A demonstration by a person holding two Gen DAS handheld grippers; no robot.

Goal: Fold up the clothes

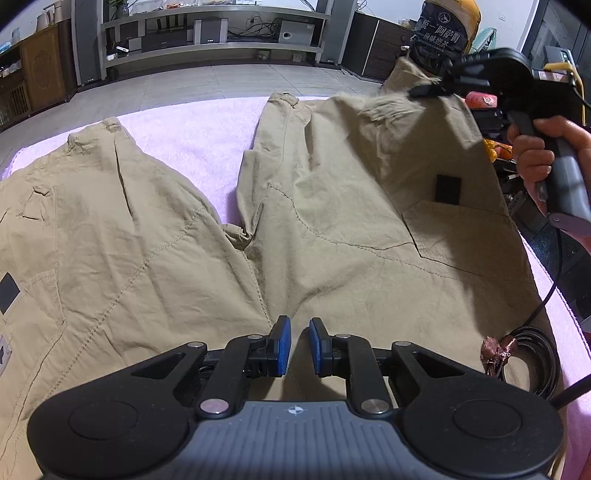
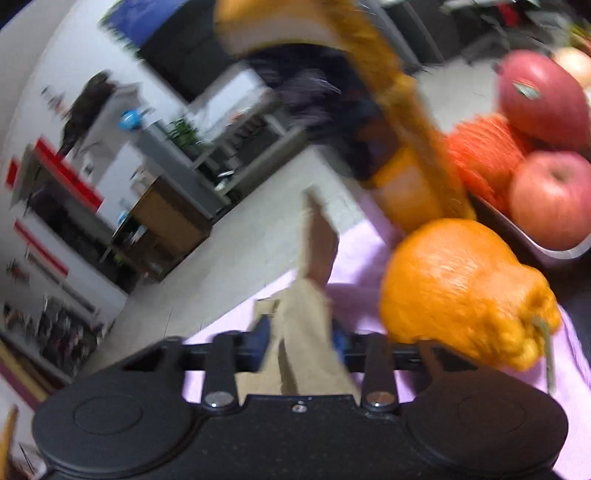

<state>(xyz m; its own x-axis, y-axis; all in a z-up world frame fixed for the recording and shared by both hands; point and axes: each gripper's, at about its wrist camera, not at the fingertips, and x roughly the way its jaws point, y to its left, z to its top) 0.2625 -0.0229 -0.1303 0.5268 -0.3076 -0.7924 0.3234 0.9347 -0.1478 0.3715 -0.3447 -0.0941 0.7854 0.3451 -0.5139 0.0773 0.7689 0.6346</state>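
Note:
Khaki trousers (image 1: pixel 332 221) lie spread on a pink cloth (image 1: pixel 192 125), legs pointing away from me. My left gripper (image 1: pixel 300 343) sits at the crotch seam, its blue pads narrowly apart with khaki fabric bunched between them and creases running into the jaws. My right gripper (image 1: pixel 417 90), held by a hand (image 1: pixel 532 158), is at the far right, lifting the hem of the right leg off the cloth. In the blurred right wrist view, the khaki leg fabric (image 2: pixel 303 314) runs up between the blue pads of the right gripper (image 2: pixel 301 339), which is shut on it.
A large knobbly orange fruit (image 2: pixel 461 291) lies on the pink cloth close to the right gripper. Behind it a metal tray (image 2: pixel 554 251) holds apples (image 2: pixel 550 199). A coiled black cable (image 1: pixel 535 354) rests on the trousers' near right. A yellow-and-black bag (image 1: pixel 450 26) stands behind the lifted leg.

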